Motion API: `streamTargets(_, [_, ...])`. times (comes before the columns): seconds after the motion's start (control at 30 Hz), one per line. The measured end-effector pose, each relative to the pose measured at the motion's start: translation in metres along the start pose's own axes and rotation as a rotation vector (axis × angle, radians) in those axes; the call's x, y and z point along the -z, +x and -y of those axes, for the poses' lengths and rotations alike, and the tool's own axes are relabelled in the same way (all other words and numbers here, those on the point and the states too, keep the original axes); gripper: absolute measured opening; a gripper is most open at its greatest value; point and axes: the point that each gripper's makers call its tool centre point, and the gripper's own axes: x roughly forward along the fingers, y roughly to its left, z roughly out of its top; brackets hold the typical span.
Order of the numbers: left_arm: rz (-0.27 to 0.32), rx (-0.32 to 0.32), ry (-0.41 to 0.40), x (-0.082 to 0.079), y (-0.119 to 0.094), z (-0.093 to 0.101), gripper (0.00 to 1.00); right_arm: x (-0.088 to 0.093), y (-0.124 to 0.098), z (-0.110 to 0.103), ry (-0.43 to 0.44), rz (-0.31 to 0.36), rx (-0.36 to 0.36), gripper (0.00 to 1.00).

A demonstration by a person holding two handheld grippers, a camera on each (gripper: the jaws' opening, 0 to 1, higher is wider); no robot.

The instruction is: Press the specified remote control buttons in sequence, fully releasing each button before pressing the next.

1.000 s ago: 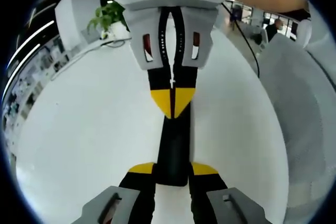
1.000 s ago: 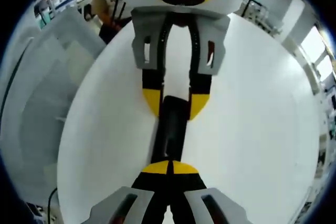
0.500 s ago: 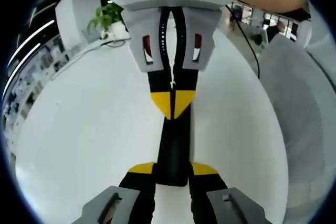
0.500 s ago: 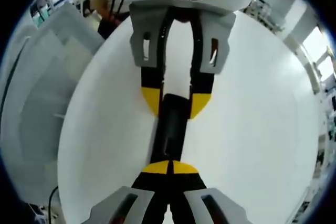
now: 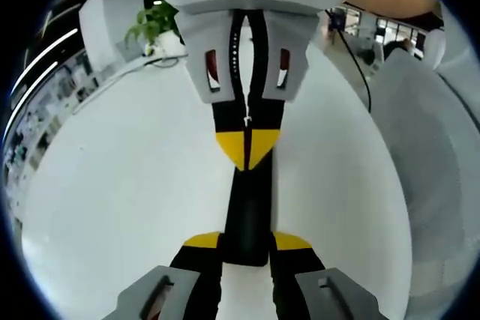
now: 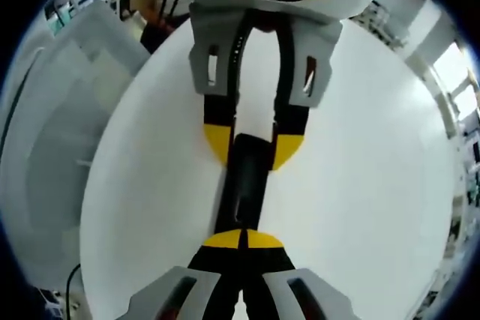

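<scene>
two sets of tongs are meeting over a slim black rectangular remote control (image 5: pixel 247 219) that is lying on a round white counter (image 5: pixel 120 185).

in the left gripper view, the left tongs (image 5: pixel 247 241) are rising from the bottom with their yellow-tipped black jaws standing apart, one on each side of the near end of the remote, clamping it between them. the right tongs (image 5: pixel 247 148) are coming in from the top of this view, jaws pressed together so the yellow tips form a single point, and that point is resting on the far end of the remote.

in the right gripper view the layout is mirrored: the right tongs (image 6: pixel 242 239) are sitting at the bottom with their yellow tips closed against each other on the near end of the remote (image 6: pixel 244 185), while the left tongs (image 6: pixel 251 148) are reaching down from the top, jaws spread around the remote's far end.

a green potted plant (image 5: pixel 154 24) is standing at the far edge of the counter (image 6: pixel 360 185) in the left gripper view.
</scene>
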Motion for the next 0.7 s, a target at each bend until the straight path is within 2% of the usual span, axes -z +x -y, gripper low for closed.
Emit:
streamTargets(0.4, [-0.002,-0.002,-0.002,0.0006,-0.0001,0.0,0.23,-0.0022,-0.0034,-0.0018,0.012,0.049,0.023,0.0])
streamTargets(0.7, [-0.002,-0.003,-0.003,0.0005,0.0001,0.0004,0.23,-0.0043,-0.0091,-0.0055,0.005,0.053,0.034,0.0])
